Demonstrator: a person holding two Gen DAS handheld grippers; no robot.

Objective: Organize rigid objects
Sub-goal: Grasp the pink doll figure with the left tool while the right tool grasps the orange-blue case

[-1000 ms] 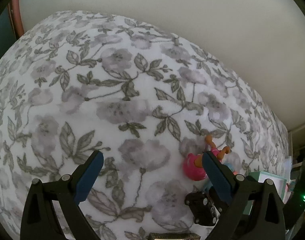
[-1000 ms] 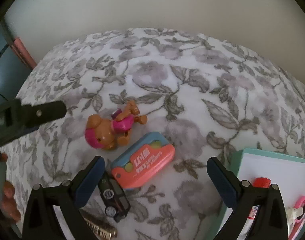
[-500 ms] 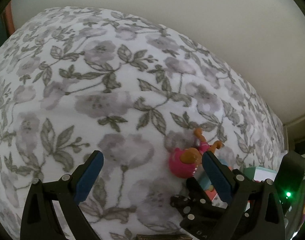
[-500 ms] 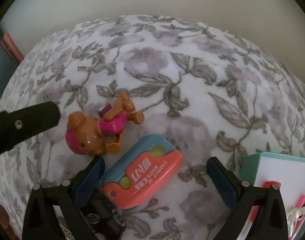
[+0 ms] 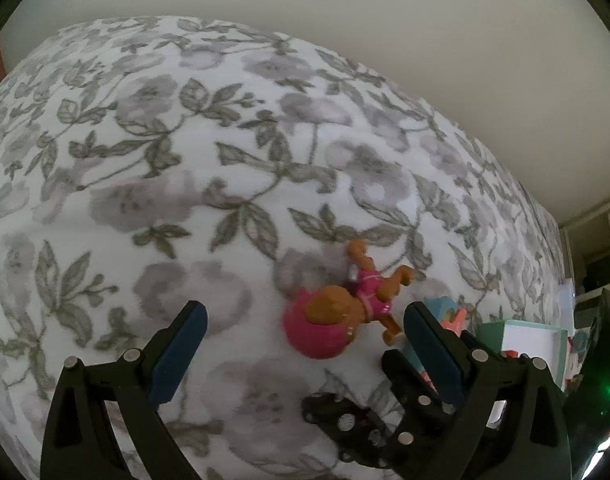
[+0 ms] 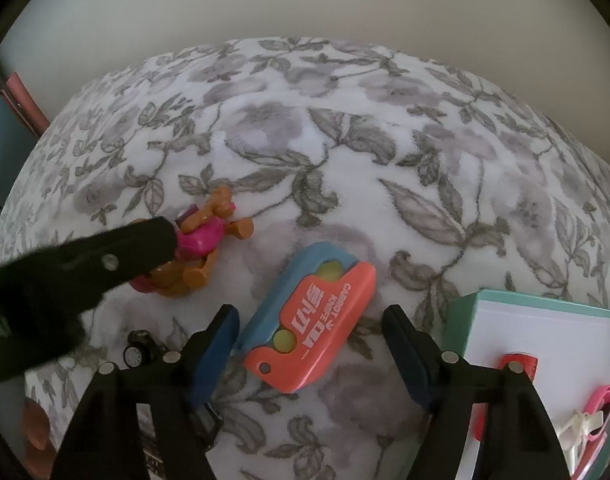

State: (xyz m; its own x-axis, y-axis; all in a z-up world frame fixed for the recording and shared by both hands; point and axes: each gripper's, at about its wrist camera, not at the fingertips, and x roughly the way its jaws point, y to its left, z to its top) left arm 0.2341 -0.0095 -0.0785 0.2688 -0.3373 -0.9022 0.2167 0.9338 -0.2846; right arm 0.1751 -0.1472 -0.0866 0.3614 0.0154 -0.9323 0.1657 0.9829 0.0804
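Note:
A brown toy dog in pink [image 5: 337, 312] lies on the floral blanket, between the fingers of my left gripper [image 5: 305, 342], which is open and closer to the dog with its right finger. In the right wrist view the left gripper's black finger [image 6: 85, 268] covers the toy dog's [image 6: 203, 236] head. A coral and blue plastic case [image 6: 311, 316] lies between the jaws of my right gripper [image 6: 313, 354]. Those jaws are closing; the left pad is at the case's edge, and the right pad stands clear of it.
A teal box [image 6: 545, 308] with a white inside holds a red item and a pink item at the right. A small black toy car [image 6: 139, 350] lies left of my right gripper. The floral blanket [image 6: 345, 140] stretches to a pale wall behind.
My left gripper has moved toward the toy dog, which now lies between its fingers. My right gripper has come nearer the coral case and its jaws have narrowed around it.

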